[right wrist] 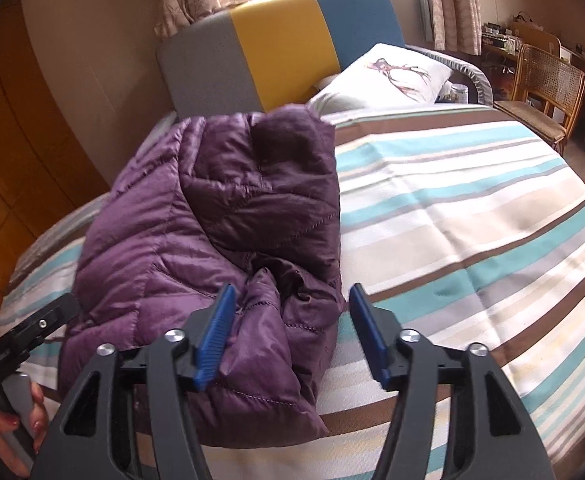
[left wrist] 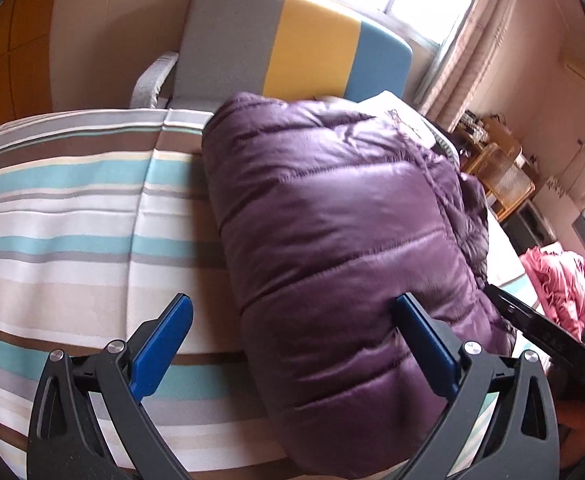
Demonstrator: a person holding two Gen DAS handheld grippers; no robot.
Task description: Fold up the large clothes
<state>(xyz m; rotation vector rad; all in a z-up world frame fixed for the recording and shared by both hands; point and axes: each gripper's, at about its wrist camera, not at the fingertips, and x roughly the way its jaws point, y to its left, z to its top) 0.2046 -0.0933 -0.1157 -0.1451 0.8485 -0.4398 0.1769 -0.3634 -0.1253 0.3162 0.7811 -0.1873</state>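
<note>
Jacket: the purple puffer jacket (left wrist: 344,216) (right wrist: 212,220) lies bundled lengthwise on the striped bedspread (left wrist: 72,208) (right wrist: 472,208), running from near the foot edge of the bed up toward the headboard (left wrist: 288,40) (right wrist: 276,48). It sits toward one side edge of the bed, with a broad run of bare stripes beside it.
Jacket surface: from your right wrist view a darker quilted panel is folded over the top, and loose creased fabric bunches at the near end.
Left gripper: your left gripper (left wrist: 292,320) has its blue pads spread wide and grips nothing. The near end of the jacket bulges between the two fingers; whether the pad on the jacket's side touches the cloth, you cannot tell.
Right gripper: your right gripper (right wrist: 292,320) is also spread, holding nothing. Its jaws frame the crumpled near end of the jacket; one pad overlaps the fabric, the other stands over bare stripes.
Pillow: a white printed pillow (right wrist: 388,76) rests at the head of the bed, against the headboard.
Chair: a cane chair (right wrist: 548,84) stands off the far corner of the bed.
</note>
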